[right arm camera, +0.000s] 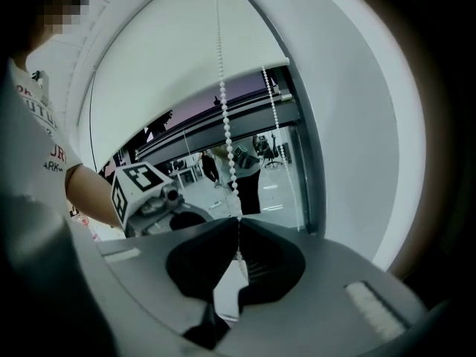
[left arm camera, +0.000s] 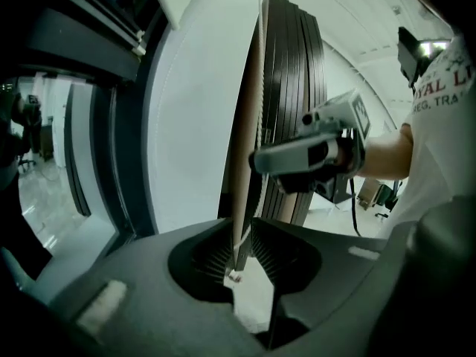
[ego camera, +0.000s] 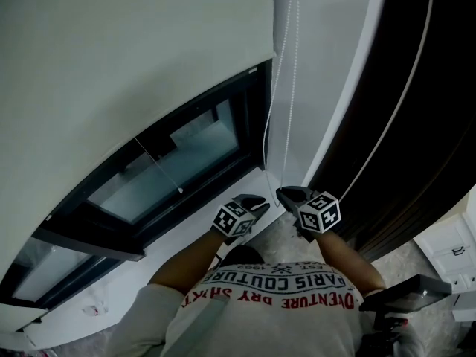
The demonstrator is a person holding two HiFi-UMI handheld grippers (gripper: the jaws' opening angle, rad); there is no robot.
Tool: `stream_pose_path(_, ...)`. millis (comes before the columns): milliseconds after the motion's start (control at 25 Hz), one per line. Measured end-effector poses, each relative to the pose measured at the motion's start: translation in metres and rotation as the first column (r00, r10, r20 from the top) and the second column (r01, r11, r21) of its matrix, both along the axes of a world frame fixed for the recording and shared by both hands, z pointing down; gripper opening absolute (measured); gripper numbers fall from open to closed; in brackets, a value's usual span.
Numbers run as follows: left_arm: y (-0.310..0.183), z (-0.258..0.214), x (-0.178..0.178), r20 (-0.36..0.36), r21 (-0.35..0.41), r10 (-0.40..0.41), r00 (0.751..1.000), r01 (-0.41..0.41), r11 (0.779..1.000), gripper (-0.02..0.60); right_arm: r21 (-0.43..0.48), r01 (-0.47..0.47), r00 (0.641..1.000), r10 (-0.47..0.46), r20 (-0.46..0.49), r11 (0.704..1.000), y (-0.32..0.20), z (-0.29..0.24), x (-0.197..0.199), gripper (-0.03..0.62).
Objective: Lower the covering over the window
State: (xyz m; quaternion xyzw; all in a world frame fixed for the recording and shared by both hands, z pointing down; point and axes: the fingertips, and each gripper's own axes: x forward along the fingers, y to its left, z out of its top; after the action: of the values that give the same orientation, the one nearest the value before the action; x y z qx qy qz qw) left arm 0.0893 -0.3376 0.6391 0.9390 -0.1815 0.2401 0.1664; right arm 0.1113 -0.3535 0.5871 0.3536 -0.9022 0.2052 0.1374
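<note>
While one white blind (ego camera: 111, 65) hangs part-lowered, two claws, right claw (ego camera: 290, 194) pinching one bead chain (right arm camera: 225, 117), left claw (ego camera: 253, 201) parted.

Dark panel (ego camera: 416, 110) at right; white cabinet (ego camera: 455, 250) beside speckled floor (ego camera: 405, 262)

A black-framed glass window (ego camera: 186, 155) sits in a white wall (ego camera: 335, 50). A dark brown panel (ego camera: 416, 110) stands at the right above a pale speckled floor (ego camera: 405, 262).
</note>
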Motion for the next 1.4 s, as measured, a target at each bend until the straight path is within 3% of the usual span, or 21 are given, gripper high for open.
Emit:
stream_pose_path(160, -0.027, -0.084, 0.009, -0.163, 0.097, -0.013, 0.987, 0.029, 0.995, 0.080, 0.004, -0.002, 1.000, 0.002, 0.010, 1.000, 0.001, 0.001, -0.002, 0.011)
stream_pose_path(320, -0.048, -0.191, 0.020, -0.341, 0.224, 0.016, 0.940, 0.065, 0.973, 0.101, 0.012, 0.002, 1.000, -0.003, 0.004, 1.000, 0.002, 0.002, -0.003, 0.011)
stream_pose_path(440, -0.051, -0.257, 0.029, -0.411, 0.305, 0.072, 0.909, 0.063, 0.950, 0.112, 0.010, 0.001, 1.000, -0.001, 0.009, 1.000, 0.002, 0.002, -0.003, 0.011)
stream_pose_path(680, -0.065, -0.311, 0.039, -0.392, 0.374, 0.004, 0.920, 0.155, 0.914, 0.106, 0.010, -0.004, 1.000, 0.004, 0.021, 1.000, 0.004, 0.003, -0.003, 0.011)
stream_pose_path(720, -0.065, -0.313, 0.040, -0.391, 0.369, -0.011, 0.920, 0.167, 0.914, 0.088, 0.010, -0.005, 1.000, 0.004, 0.022, 1.000, 0.004, 0.003, -0.003, 0.011)
stream_pose_path(760, -0.065, -0.313, 0.041, -0.394, 0.359, -0.023, 0.919, 0.177, 0.917, 0.020, 0.010, -0.005, 1.000, 0.005, 0.022, 1.000, 0.003, 0.003, -0.004, 0.011)
stream_pose_path(880, -0.063, -0.311, 0.041, -0.408, 0.333, -0.045, 0.912, 0.194, 0.923, 0.009, 0.009, -0.009, 1.000, 0.008, 0.027, 1.000, 0.004, 0.003, -0.003, 0.011)
stream_pose_path(1200, -0.059, -0.309, 0.034, -0.381, 0.399, -0.039, 0.924, 0.203, 0.894, 0.006, 0.000, -0.021, 0.999, 0.021, 0.024, 1.000, 0.004, 0.005, 0.001, 0.011)
stream_pose_path(1400, -0.057, -0.277, 0.030, -0.338, 0.371, -0.059, 0.939, 0.191, 0.909, 0.006, -0.077, -0.009, 1.000, 0.009, 0.000, 0.997, 0.016, 0.034, 0.001, 0.011)
